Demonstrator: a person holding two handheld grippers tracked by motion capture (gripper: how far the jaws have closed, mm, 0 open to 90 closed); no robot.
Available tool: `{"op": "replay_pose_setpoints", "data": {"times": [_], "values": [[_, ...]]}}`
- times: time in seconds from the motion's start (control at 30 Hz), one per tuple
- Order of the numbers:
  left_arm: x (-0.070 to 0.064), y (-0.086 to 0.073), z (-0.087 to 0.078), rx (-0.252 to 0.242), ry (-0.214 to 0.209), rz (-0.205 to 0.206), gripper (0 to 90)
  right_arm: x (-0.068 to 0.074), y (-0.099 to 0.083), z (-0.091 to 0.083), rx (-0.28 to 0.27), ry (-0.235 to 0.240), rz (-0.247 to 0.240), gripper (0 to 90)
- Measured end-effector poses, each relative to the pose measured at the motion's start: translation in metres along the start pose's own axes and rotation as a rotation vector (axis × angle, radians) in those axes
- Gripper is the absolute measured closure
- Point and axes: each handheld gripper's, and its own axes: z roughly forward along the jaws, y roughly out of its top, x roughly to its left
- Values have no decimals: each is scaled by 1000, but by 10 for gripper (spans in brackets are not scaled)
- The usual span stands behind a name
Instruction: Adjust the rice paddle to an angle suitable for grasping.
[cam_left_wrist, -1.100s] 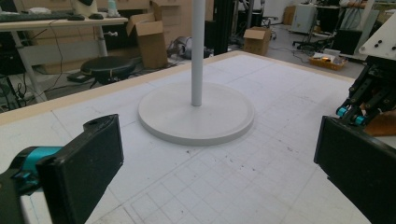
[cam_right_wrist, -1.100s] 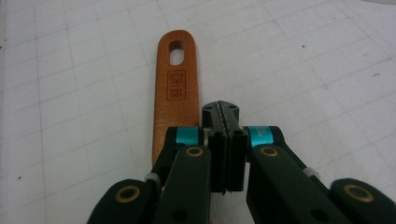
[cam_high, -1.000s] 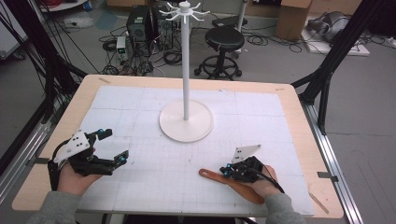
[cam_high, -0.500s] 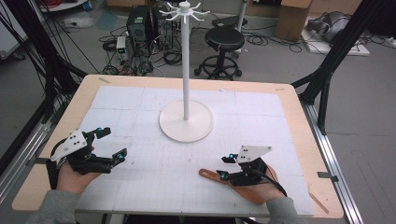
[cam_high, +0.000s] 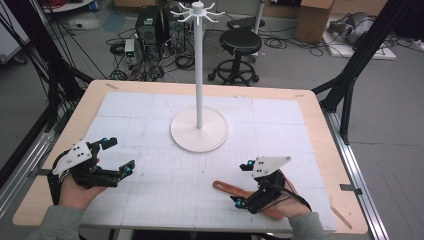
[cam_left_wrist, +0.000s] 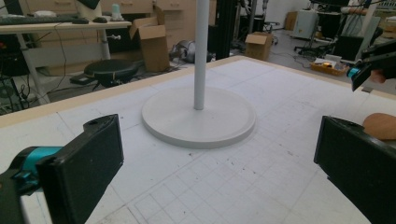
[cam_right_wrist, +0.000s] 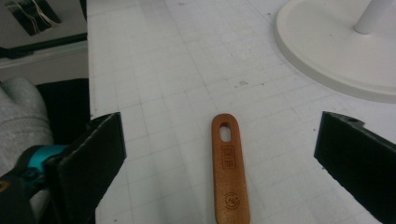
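Here we saw our right gripper (cam_high: 243, 184) near the front edge of the table (cam_high: 320, 131), toward its right front corner. Its jaws were spread wide apart and held nothing. A wooden handle (cam_high: 231, 188) lay flat on the white mat (cam_high: 280, 135) just under that gripper, with its far end pointing toward the left edge. In the right gripper view, the wooden handle (cam_right_wrist: 229, 170) lay on the mat between the two black jaws, and neither jaw touched it. It had a small long hole near its tip and little marks pressed into the wood. We could not tell what was at the other end of the handle, because our hand and the gripper hid it.

Our left gripper (cam_high: 119, 156) was near the left front corner of the table, well apart from the handle. Its jaws were also spread wide, with nothing between them.

A tall white stand (cam_high: 199, 75) with a round base stood upright in the middle of the mat, closer to the back edge. In the left gripper view, the stand (cam_left_wrist: 201, 56) rose up ahead between the jaws, well away from them.
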Motion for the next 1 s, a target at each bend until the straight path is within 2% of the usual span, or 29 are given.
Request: {"op": "replay_pose_setpoints", "data": {"times": [0.13,0.27,0.43,0.47,0.53,0.57,0.67,0.83,0.87,0.9,1.0], "values": [[0,0,0,-4,3,-2,18,1,2,-5,-21,-8,-11,8],[0,0,1,1,0,-3,18,1,1,-7,1,-11,-6,9],[-1,-1,2,11,-1,-5,18,-3,-7,0,79,-15,20,12],[-1,-1,2,9,1,-6,18,-4,-11,5,124,0,30,13],[-1,-1,2,6,2,-9,18,-4,-12,8,140,-2,25,14],[-2,-1,2,8,-2,-10,18,-5,-14,11,175,-8,24,14],[-3,-2,1,13,-7,-4,18,-4,-17,21,224,-12,5,45],[-2,-3,-3,7,-4,-12,18,-3,-18,27,268,-32,-12,74],[-2,-3,-4,2,0,-17,18,-3,-18,27,272,-36,-15,92],[-2,-3,-6,2,3,-18,18,-4,-18,27,274,-34,-21,149],[-2,-3,-8,-3,6,-20,18,-6,-18,27,278,-26,-22,201]]}}
